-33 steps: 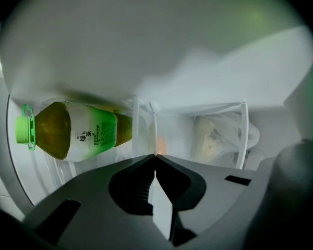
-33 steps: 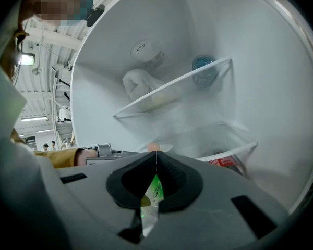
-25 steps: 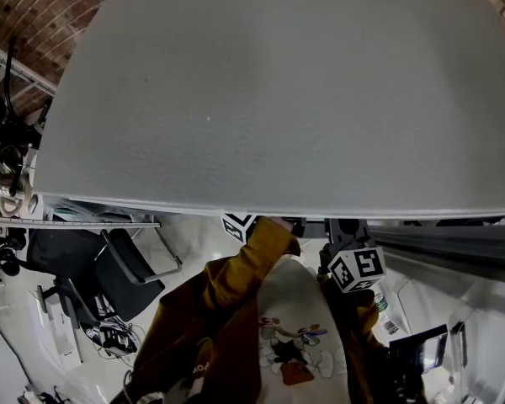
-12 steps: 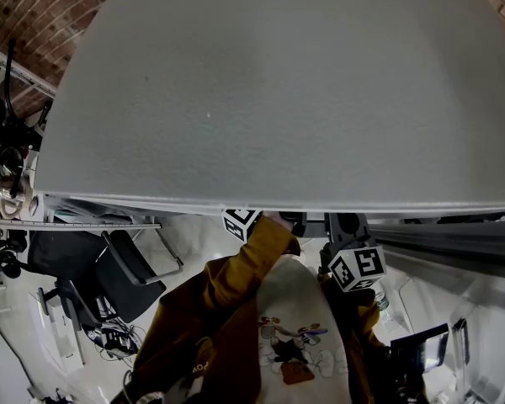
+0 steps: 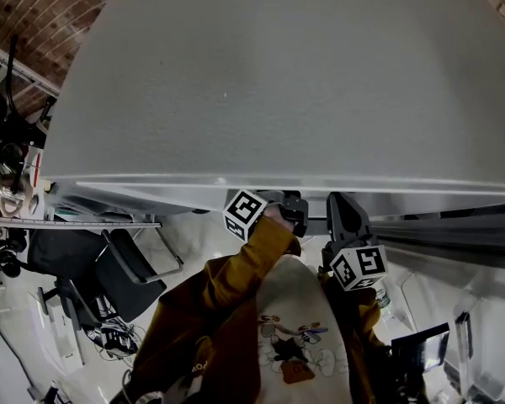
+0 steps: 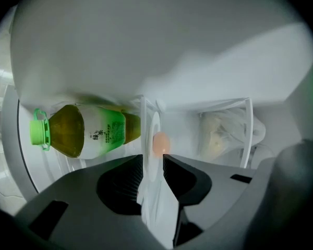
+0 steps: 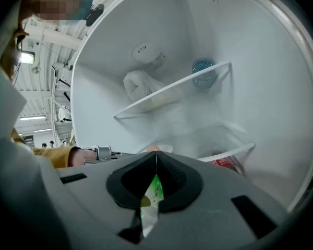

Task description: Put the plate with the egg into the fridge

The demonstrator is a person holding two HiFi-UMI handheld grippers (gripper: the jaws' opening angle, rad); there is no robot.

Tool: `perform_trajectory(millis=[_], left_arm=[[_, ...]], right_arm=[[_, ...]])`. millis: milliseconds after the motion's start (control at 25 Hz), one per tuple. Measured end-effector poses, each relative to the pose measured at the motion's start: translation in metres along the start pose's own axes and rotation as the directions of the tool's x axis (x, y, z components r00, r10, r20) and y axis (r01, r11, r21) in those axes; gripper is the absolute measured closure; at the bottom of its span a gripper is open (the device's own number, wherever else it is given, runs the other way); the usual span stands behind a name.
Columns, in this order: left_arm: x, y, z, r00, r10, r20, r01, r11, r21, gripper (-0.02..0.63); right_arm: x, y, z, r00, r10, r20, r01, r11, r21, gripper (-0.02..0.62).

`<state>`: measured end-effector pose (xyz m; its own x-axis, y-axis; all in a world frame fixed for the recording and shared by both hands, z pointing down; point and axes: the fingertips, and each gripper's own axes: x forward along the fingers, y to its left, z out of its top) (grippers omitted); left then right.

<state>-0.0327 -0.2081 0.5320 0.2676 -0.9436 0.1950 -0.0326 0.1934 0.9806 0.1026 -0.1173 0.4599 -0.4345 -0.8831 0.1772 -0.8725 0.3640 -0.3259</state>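
One-edge hold: left gripper (image 6: 152,163) clamped on thin white plate (image 6: 149,120), pale brown egg (image 6: 160,143) beside green-capped tea bottle (image 6: 88,132); right gripper (image 7: 156,158) closed, empty. Risks egg roll-off if tilted.

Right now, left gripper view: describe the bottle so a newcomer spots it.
Inside the white fridge, look left of the plate held by the left gripper. The bottle there has a bright green cap and olive-green contents; the bag opposite is pale.

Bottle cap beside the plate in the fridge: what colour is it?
The bottle cap is bright green, and it shows best in the left gripper view.
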Motion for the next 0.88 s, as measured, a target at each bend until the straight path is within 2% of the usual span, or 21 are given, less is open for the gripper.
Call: perform_trajectory(millis=[200, 360, 600, 760, 880], left_arm=[[-0.005, -0.007, -0.006, 1.0, -0.009, -0.024, 0.01, 1.0, 0.022, 0.503], [-0.012, -0.016, -0.012, 0.998, -0.036, -0.06, 0.041, 0.995, 0.094, 0.503], [-0.025, -0.028, -0.029, 0.985, -0.072, -0.155, 0.102, 0.976, 0.194, 0.503], [-0.034, -0.045, -0.051, 0.966, -0.122, -0.227, 0.184, 0.944, 0.275, 0.503], [-0.048, -0.058, -0.056, 0.942, -0.159, -0.296, 0.263, 0.897, 0.356, 0.505]], right_arm=[[-0.001, 0.005, 0.001, 1.0, 0.002, 0.009, -0.002, 1.0, -0.004, 0.589], [-0.004, 0.008, 0.0, 1.0, -0.009, 0.019, 0.009, 1.0, -0.005, 0.589], [-0.009, 0.015, -0.006, 0.999, -0.035, 0.023, 0.035, 0.999, 0.014, 0.589], [-0.013, 0.012, -0.003, 0.998, -0.05, 0.044, 0.049, 0.999, 0.012, 0.589], [-0.016, 0.018, -0.007, 0.997, -0.058, 0.041, 0.058, 0.998, 0.021, 0.589]])
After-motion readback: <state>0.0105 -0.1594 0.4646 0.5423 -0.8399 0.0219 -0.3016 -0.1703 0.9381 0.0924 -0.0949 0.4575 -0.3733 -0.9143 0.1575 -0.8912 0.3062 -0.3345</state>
